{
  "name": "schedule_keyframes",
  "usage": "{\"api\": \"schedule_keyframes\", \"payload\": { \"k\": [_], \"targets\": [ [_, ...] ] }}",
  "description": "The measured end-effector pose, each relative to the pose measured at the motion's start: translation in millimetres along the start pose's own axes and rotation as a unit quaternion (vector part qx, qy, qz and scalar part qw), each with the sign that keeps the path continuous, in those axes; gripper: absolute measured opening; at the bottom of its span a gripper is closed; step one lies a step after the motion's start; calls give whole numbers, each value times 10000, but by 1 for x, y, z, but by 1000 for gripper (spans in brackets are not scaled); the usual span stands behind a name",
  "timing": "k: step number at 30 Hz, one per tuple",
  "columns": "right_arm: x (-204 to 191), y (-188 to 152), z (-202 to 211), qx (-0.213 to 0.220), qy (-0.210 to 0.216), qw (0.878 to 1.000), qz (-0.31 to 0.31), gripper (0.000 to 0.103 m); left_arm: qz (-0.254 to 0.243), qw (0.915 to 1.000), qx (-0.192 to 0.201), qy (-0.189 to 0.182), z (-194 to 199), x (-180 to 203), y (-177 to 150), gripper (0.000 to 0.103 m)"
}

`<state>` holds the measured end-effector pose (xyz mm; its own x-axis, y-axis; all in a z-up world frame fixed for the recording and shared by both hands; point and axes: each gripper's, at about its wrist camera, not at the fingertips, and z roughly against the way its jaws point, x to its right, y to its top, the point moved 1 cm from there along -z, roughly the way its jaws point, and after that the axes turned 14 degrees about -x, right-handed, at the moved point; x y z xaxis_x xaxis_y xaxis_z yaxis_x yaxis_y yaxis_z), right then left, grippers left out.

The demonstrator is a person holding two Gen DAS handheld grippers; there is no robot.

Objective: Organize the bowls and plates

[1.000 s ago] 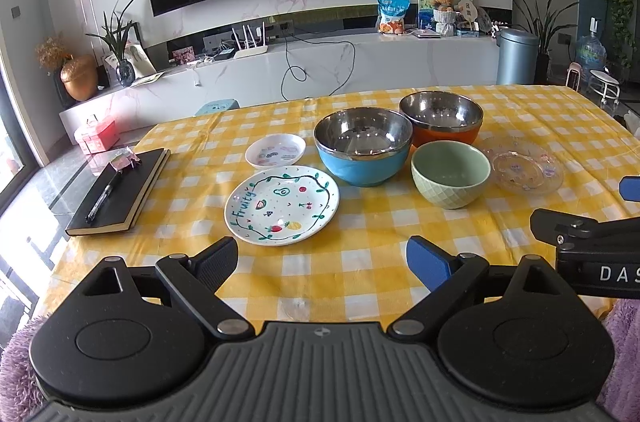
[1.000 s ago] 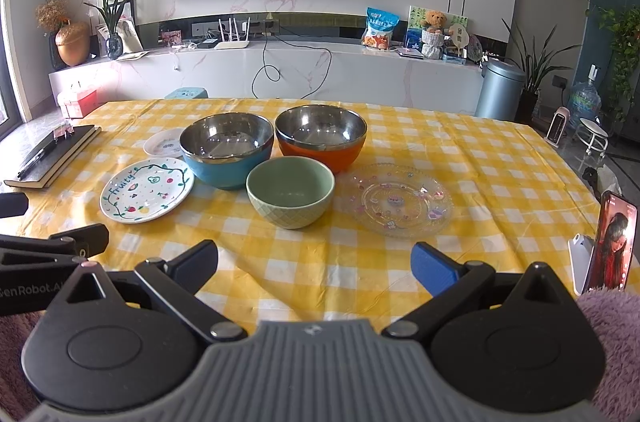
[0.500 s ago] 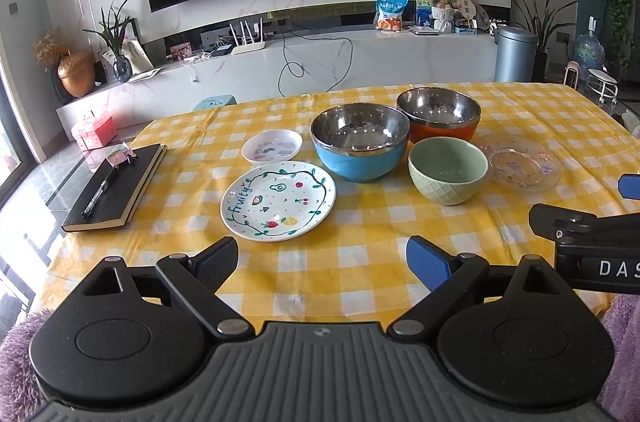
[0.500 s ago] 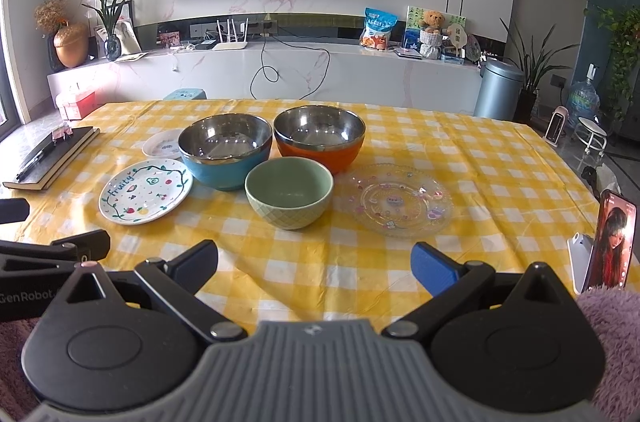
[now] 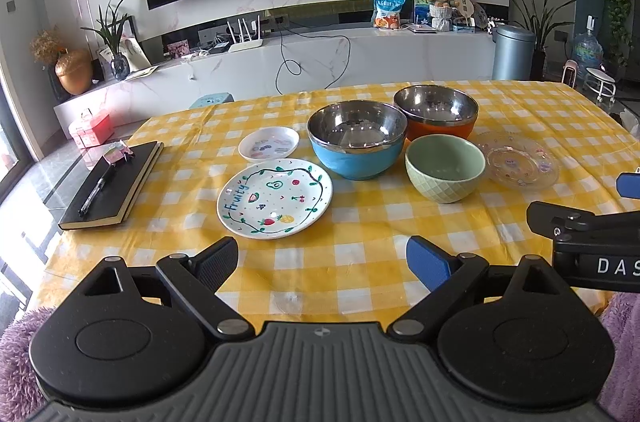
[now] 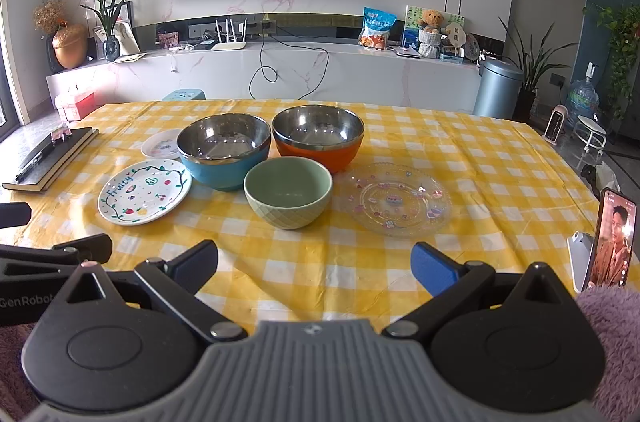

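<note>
Pre-grasp: left tongs [image 5: 322,258] and right tongs [image 6: 314,262] both spread, empty (nothing stacked); next, reach for green bowl [image 6: 288,192] on desk [image 6: 500,162].

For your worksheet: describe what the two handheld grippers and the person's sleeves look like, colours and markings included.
Each gripper, left gripper and right gripper, has a ribbed grey body, black linkages with round discs, and two fingers: one black pad, one blue pad. White lettering reads "DAS" and "GenRobot". The sleeves are fluffy purple.

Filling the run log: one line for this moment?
left gripper open | right gripper open | bowls, plates unstacked on table | nothing held
</note>
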<state>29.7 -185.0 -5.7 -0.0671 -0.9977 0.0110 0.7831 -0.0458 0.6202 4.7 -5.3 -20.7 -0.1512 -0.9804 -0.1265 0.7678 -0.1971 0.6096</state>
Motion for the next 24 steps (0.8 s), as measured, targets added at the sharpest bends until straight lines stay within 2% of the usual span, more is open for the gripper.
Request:
{"api": "schedule_keyframes", "payload": {
  "k": [24],
  "targets": [
    [-1, 0, -1, -10, 8, 10000, -4, 101, -13, 10000, -61, -46, -1, 5, -2, 103]
  ]
}}
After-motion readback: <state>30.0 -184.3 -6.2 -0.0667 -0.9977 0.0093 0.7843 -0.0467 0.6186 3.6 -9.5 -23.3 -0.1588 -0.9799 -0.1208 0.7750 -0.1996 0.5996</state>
